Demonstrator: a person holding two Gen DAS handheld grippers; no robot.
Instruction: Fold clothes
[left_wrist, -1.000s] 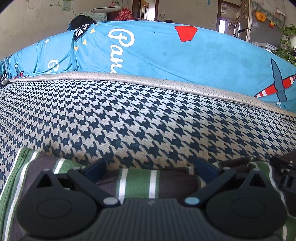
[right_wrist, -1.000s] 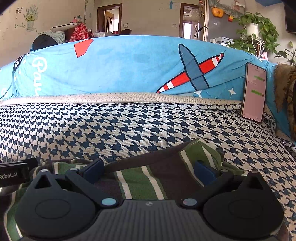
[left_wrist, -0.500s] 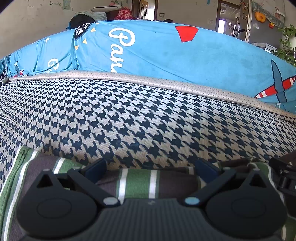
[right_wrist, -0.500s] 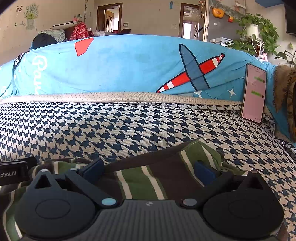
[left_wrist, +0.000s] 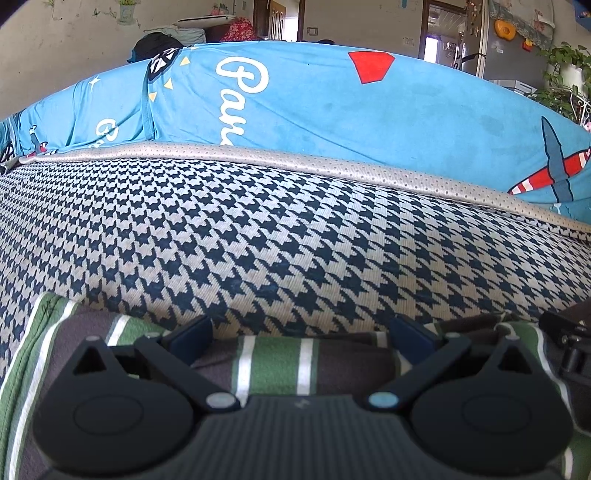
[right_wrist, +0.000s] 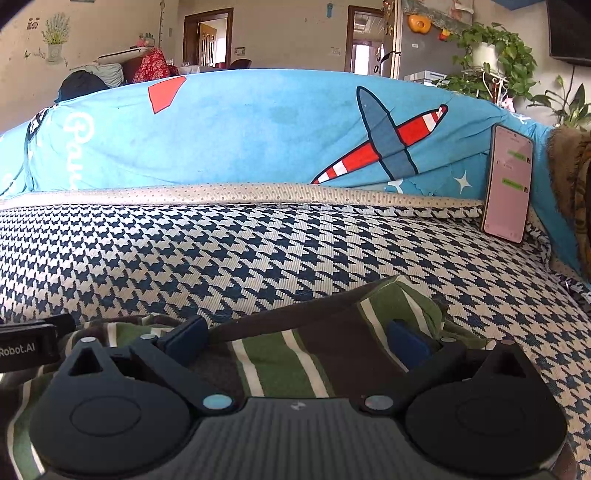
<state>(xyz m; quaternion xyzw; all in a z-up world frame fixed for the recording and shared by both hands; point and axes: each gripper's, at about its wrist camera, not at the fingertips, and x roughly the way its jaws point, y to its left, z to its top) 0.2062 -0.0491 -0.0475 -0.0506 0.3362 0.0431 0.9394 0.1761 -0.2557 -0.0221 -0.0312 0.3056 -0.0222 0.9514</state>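
Observation:
A green, brown and white striped garment lies on the houndstooth sofa seat, at the near edge of both views. My left gripper hovers low over its far edge, fingers spread wide apart, nothing pinched between the blue pads. In the right wrist view the garment bunches into a raised fold by the right pad. My right gripper is open too and straddles the striped cloth. The two grippers sit side by side; part of the left one shows at the edge.
A blue sofa back cover with a plane print rises behind the seat. A phone with a lit screen leans against it at the right. A furry brown throw hangs at the far right. Houseplants and doorways stand beyond.

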